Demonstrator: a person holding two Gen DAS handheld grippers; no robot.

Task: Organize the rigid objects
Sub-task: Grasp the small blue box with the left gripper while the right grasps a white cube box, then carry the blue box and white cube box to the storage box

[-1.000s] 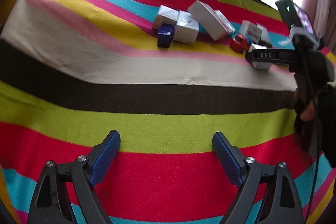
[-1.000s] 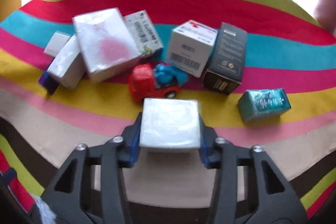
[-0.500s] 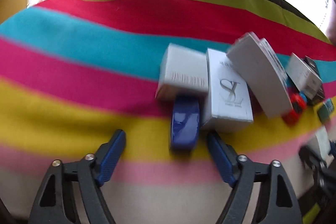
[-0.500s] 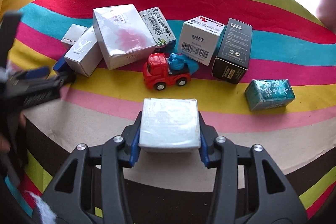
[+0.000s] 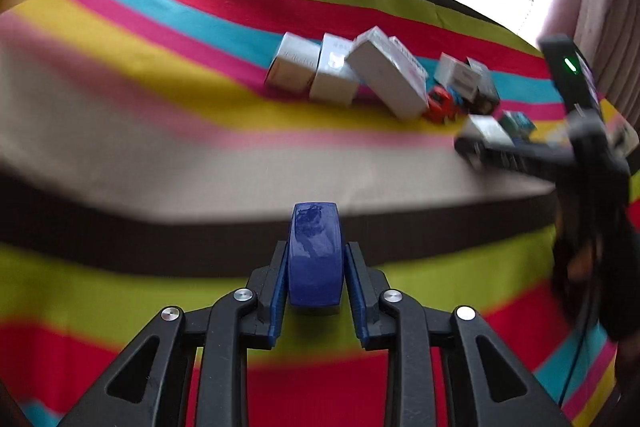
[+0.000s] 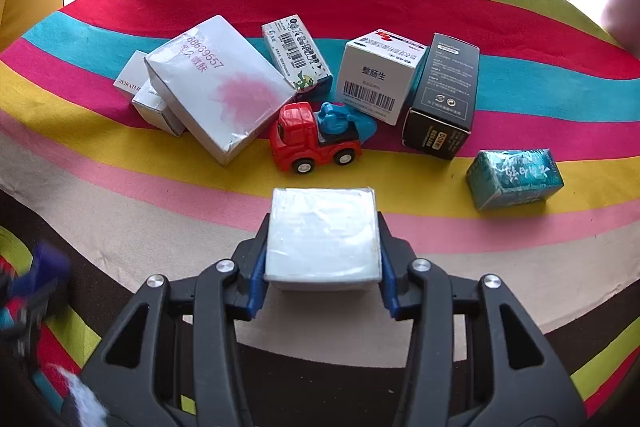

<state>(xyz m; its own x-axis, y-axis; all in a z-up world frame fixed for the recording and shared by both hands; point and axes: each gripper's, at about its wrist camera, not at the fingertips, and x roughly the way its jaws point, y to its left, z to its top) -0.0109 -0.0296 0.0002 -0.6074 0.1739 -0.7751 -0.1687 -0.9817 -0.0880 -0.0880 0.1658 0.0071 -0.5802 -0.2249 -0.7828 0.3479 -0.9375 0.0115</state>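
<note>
My left gripper (image 5: 316, 269) is shut on a small dark blue box (image 5: 316, 251) and holds it above the striped cloth, well back from the pile. My right gripper (image 6: 322, 251) is shut on a white wrapped box (image 6: 323, 237) just in front of a red toy truck (image 6: 314, 137). The right gripper with its white box (image 5: 486, 131) also shows in the left wrist view at the right. The left gripper shows blurred at the left edge of the right wrist view (image 6: 28, 291).
On the striped cloth (image 6: 120, 187) lie a large silver box (image 6: 218, 87), two small white boxes (image 6: 154, 103), a barcode box (image 6: 296, 55), a white medicine box (image 6: 378, 75), a black box (image 6: 442, 95) and a teal box (image 6: 516, 177). A bright window lies beyond the far edge.
My left gripper reached the pile, closed on the dark blue box and pulled back with it toward the near side. My right gripper stayed shut on the white box, nearly still.
</note>
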